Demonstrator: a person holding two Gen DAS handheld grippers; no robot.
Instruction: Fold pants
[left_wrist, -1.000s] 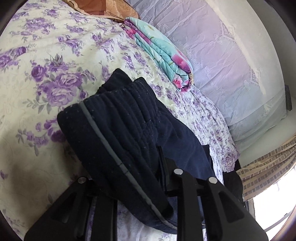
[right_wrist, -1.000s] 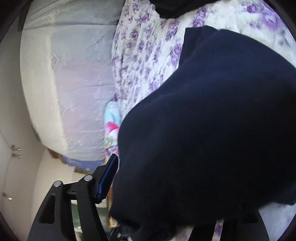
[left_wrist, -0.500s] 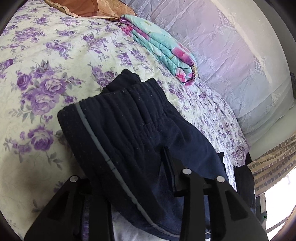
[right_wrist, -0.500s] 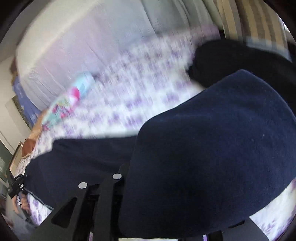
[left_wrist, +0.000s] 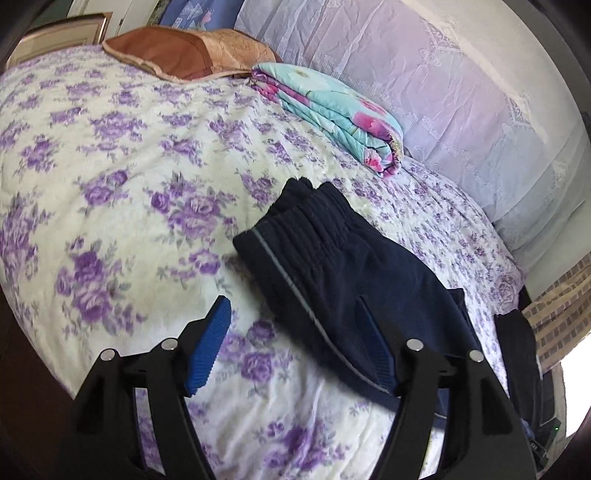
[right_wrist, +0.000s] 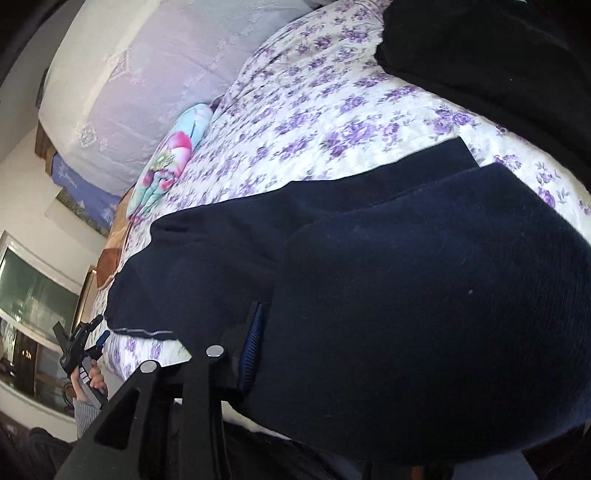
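Released since a second ago, lying on bed (left_wrist: 110, 192) with waistband toward far blanket (left_wrist: 332, 114), long axis running back to camera: pants (left_wrist: 351, 280); left gripper (left_wrist: 291, 347) opening, empty; right gripper (right_wrist: 332, 354) opening, fabric between, grip unclear.

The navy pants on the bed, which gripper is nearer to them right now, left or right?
Right. The right gripper has the navy pants draped between its opening jaws; the left gripper hovers over their edge, its jaws opening, gripping nothing.
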